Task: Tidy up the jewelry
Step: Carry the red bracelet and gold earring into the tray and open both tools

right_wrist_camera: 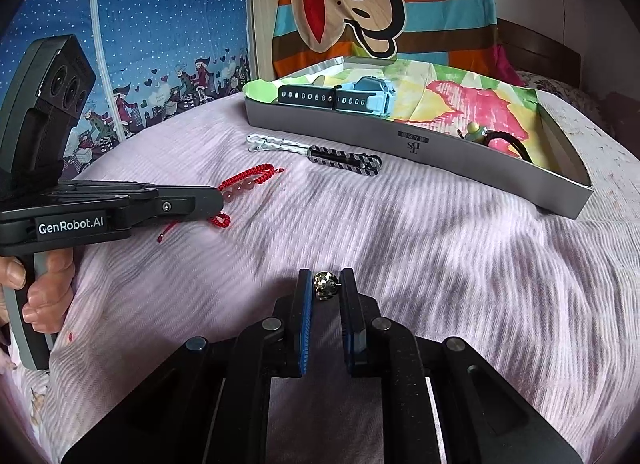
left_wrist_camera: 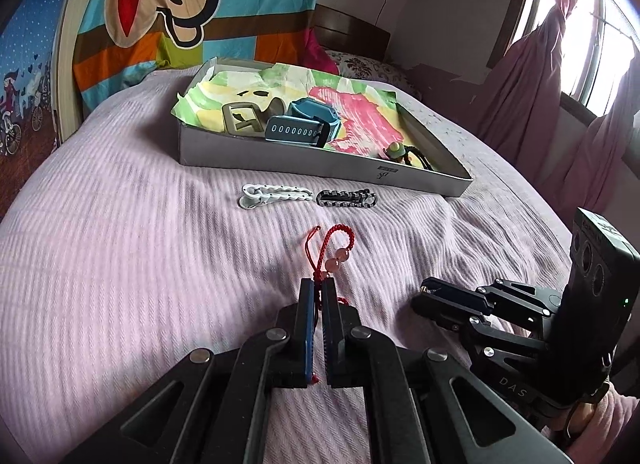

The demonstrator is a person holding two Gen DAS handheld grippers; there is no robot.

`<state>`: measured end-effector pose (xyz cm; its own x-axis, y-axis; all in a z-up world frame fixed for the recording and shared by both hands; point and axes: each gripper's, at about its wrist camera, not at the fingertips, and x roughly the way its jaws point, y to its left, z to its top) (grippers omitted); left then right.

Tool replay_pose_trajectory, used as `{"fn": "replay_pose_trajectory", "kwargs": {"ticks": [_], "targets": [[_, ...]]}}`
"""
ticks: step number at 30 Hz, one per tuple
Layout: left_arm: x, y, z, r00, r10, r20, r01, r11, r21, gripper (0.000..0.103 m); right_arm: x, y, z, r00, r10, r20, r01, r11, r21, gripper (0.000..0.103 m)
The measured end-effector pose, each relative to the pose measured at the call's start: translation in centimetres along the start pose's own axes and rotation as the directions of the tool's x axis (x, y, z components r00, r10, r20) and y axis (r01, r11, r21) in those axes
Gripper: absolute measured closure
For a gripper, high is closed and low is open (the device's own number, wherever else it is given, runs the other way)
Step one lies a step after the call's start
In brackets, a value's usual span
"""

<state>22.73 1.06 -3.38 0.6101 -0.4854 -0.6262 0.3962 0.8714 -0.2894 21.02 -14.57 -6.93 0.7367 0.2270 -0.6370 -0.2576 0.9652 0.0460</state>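
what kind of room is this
Most likely a bedroom: the work surface is a bed with a pink ribbed bedspread, a patterned pillow lies by the dark headboard, and pink curtains hang at a window.

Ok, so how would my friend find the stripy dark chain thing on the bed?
Find the grey box on the pink bedspread. In front of its long wall two chain bracelets lie end to end. The dark chain bracelet is the black-and-grey one; its neighbour, the white chain bracelet, is all white.
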Motion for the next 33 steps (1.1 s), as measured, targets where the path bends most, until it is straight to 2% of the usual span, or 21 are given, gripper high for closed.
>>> {"fn": "replay_pose_trajectory", "kwargs": {"ticks": [8, 12, 17, 27, 33], "targets": [[-1.6, -0.7, 1.6, 0.998, -0.003, 0.057, 0.003, 1.0, -0.008, 0.099, -1.3, -1.6, 0.3, 0.998, -0.015, 0.062, 0.011, 0.997, 0.077, 0.091], [-2.0, -1.6, 3.4, 0.996, 0.013, 0.087, -0.013, 1.0, 0.004, 0.099, -2.2, -2.9, 1.0, 0.995, -0.023, 0.094, 0.012, 0.993, 0.119, 0.091], [-2.3, -2.7, 6.2, 0.991, 0.012, 0.136, -0.013, 1.0, 0.011, 0.099, -3.4, -3.9, 2.7, 0.989, -0.059, 0.137, 0.045, 0.994, 0.104, 0.091], [0.5, -6.3, 11.5, 0.984, 0.031, 0.175, -0.041, 0.998, 0.057, 0.099, -4.4, -7.6, 7.3, 0.971, -0.157, 0.182, 0.151, 0.987, 0.048, 0.091], [3.7, -7.3, 12.6, 0.991, 0.028, 0.133, -0.034, 0.998, 0.048, 0.099, -3.5, -9.6, 9.4, 0.965, -0.189, 0.18, 0.184, 0.982, 0.045, 0.091]]}}
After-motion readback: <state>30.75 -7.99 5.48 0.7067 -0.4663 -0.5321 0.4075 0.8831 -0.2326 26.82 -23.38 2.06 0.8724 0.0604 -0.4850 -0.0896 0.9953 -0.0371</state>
